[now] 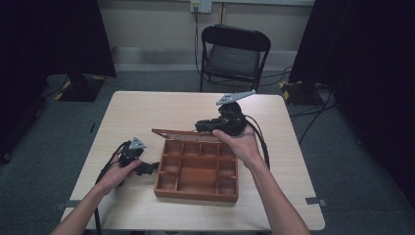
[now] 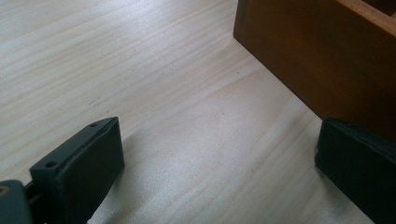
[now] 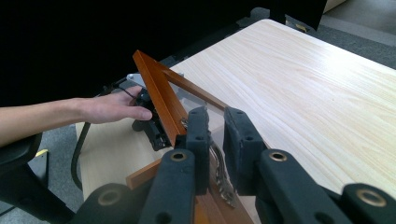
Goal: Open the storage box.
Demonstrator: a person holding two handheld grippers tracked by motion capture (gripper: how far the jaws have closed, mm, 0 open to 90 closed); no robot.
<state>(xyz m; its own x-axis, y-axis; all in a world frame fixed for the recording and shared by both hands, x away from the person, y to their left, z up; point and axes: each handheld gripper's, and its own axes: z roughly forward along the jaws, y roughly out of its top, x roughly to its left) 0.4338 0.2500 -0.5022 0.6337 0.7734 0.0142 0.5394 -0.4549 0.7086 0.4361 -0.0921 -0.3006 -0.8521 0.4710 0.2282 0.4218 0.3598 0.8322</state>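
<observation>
Your right gripper (image 3: 215, 140) pinches the raised lid (image 3: 161, 95) of the wooden box (image 1: 195, 191). Your left gripper (image 2: 219, 172) rests on the counter (image 2: 140, 70), jaws spread, box wall beside one jaw.

Black folding chair (image 1: 235, 54) behind the table (image 1: 147, 110) — wall socket (image 1: 200, 6), perhaps.

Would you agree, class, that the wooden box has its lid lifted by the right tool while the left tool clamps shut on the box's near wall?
Not quite. The left tool is not clamped: the left gripper view shows its jaws wide apart, with bare table between them, beside the wooden box. The rest holds: the right tool has the lid lifted.
</observation>
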